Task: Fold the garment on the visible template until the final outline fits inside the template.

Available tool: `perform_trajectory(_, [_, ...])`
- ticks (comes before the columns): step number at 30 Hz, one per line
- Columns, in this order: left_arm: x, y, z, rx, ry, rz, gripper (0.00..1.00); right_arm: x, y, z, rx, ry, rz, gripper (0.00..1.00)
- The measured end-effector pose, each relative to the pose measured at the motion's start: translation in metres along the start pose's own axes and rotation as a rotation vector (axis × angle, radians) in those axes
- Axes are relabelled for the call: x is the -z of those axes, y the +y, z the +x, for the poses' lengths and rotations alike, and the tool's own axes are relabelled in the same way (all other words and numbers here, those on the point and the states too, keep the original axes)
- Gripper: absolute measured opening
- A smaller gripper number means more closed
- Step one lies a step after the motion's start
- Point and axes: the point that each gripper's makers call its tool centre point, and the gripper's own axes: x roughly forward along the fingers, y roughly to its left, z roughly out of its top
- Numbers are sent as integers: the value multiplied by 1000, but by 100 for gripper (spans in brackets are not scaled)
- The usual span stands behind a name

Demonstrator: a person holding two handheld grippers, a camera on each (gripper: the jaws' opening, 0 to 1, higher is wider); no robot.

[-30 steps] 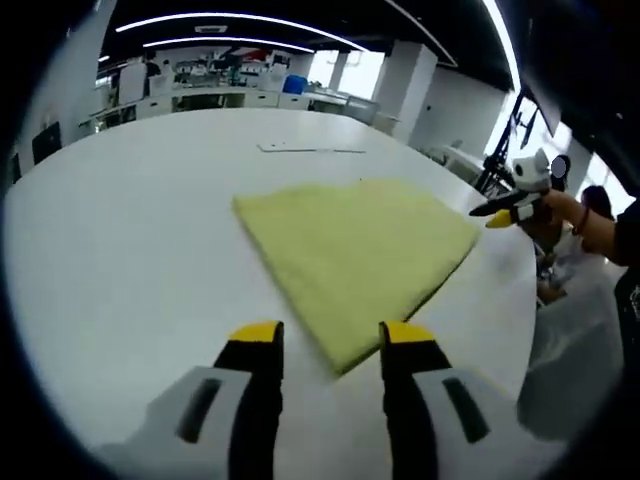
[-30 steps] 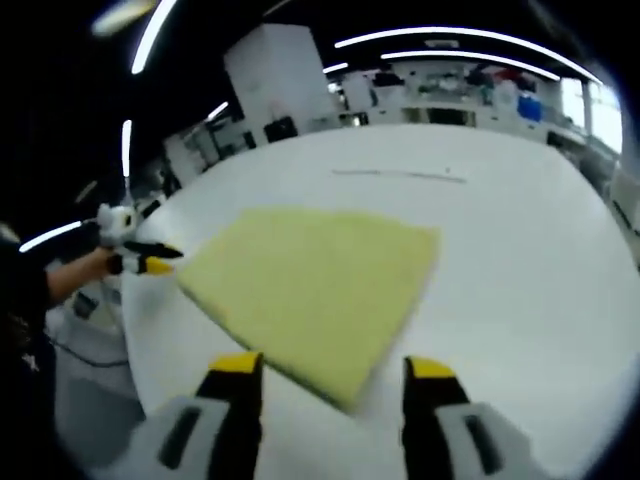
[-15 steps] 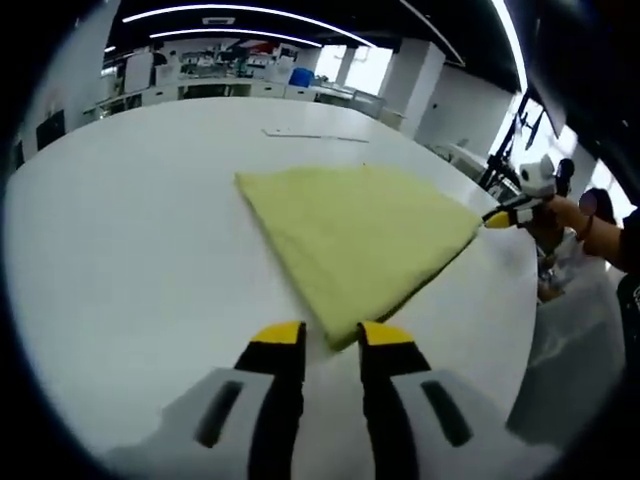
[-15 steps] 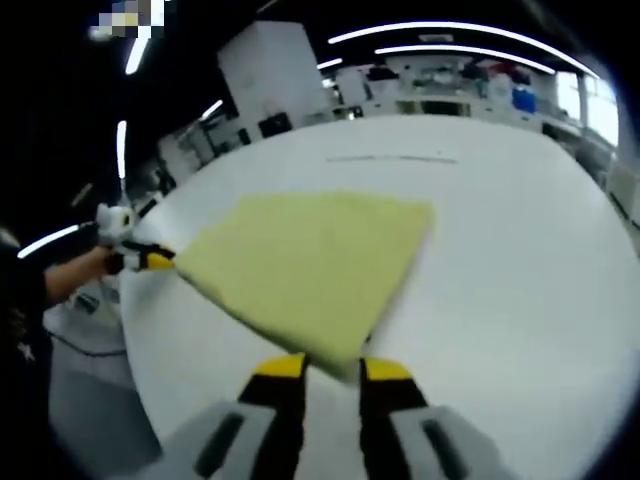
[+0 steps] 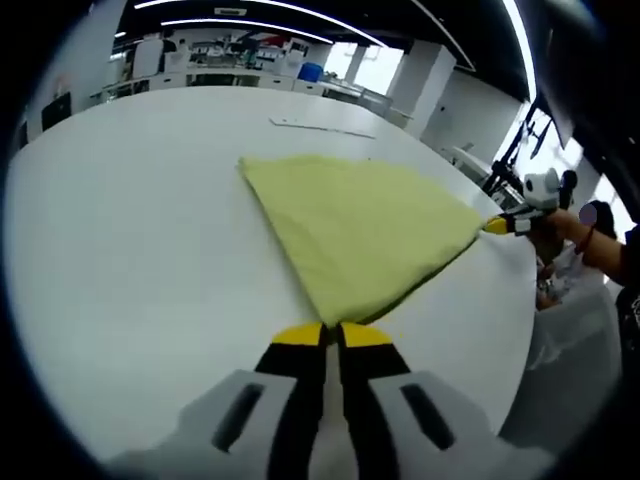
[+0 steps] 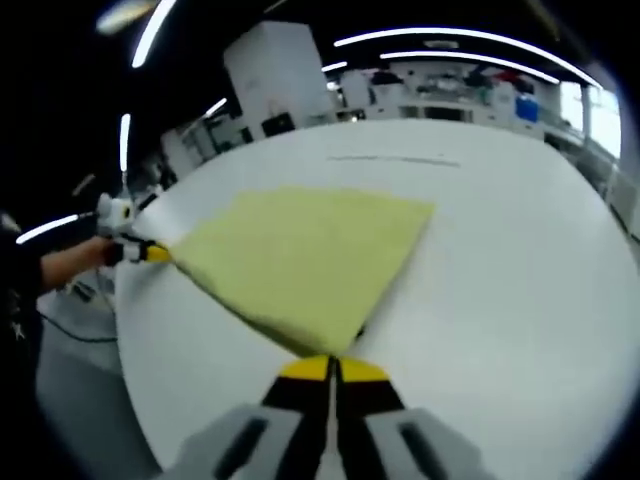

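Both pairs of jaws, parted a second ago, have since closed on the near corners of the flat pale-yellow folded cloth garment [image 5: 360,235]. Left gripper [image 5: 331,333], low centre of the left gripper view, is clenched on one corner; right gripper [image 6: 331,369], low centre of the right gripper view, pinches the other. Garment lies mid-frame on the round white table [image 5: 120,250], already reduced to a compact panel. No template outline can be made out. Judged: another fold is starting; fit remains unconfirmed.
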Motion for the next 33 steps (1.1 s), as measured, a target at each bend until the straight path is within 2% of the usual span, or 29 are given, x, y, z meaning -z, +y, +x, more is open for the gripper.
perform_trajectory(9, [3, 0, -2, -6, 9, 41, 0, 5, 5, -7, -19, 3, -58, 0])
perform_trajectory(22, [14, -10, -13, 1, 34, 102, 0, 16, 12, -19, -26, 13, -38, 0])
perform_trajectory(33, [18, -17, -17, 12, 55, 113, 0, 21, 15, -26, -23, 13, -23, 0])
